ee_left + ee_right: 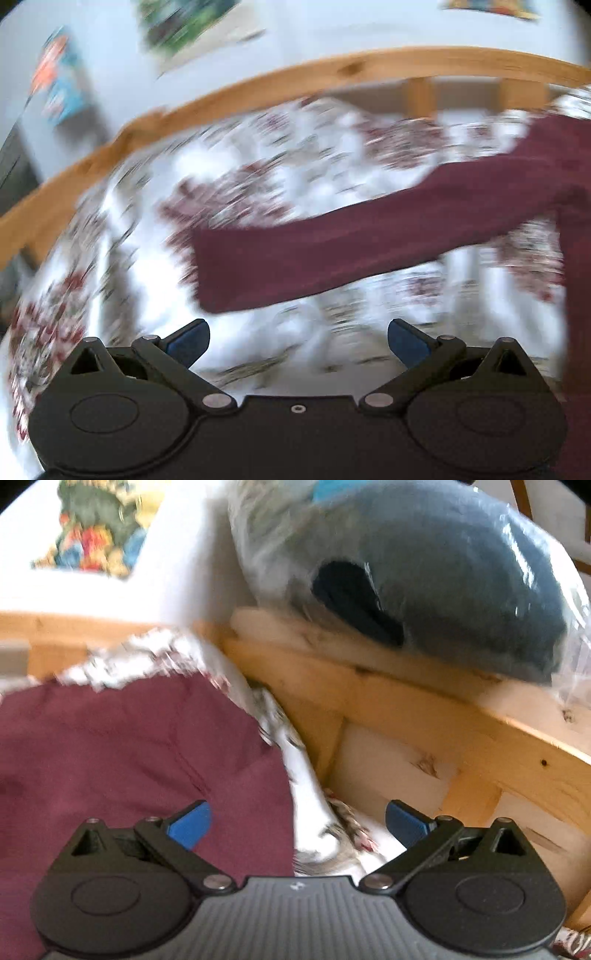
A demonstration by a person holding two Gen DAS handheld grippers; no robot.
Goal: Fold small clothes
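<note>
A maroon long-sleeved garment lies on a floral bedspread. In the left wrist view its sleeve [351,254] stretches flat from the right edge toward the middle, cuff end just beyond my left gripper [298,343], which is open and empty above the bedspread [155,229]. In the right wrist view the garment's body [122,753] fills the lower left. My right gripper [298,823] is open and empty, its left finger over the maroon cloth, its right finger over the bedspread edge [314,812]. Both views are motion-blurred.
A wooden bed rail [258,86] curves behind the bedspread. To the right a wooden frame [424,731] stands close to the bed edge, with a dark blue bundle in clear plastic [424,576] on top. Pictures hang on the white wall [332,29].
</note>
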